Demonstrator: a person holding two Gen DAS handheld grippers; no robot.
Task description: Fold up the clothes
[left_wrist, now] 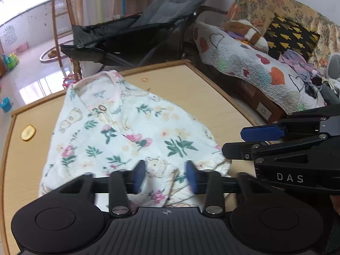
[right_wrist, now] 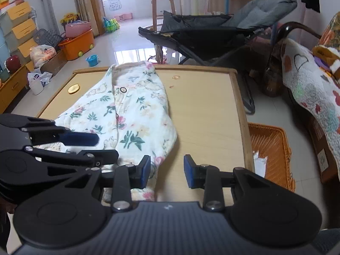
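— Where is the floral garment (right_wrist: 131, 114) lying?

— It is spreading from the table's (right_wrist: 208, 110) far edge down to the near edge, collar at the far side. A yellow disc (right_wrist: 73, 88) is sitting near the far left corner.

— And the claws?

— The left claw (left_wrist: 165, 175) is gaping around the near hem. The right claw (right_wrist: 166, 171) is hanging open at the cloth's right edge. An orange basket (right_wrist: 274, 146) is standing on the floor beside the table's right edge.

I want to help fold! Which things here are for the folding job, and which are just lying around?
For the job: floral baby garment, left gripper, right gripper, wooden table.

Just lying about: yellow disc on the table, orange wicker basket, grey recliner chair, heart quilt.
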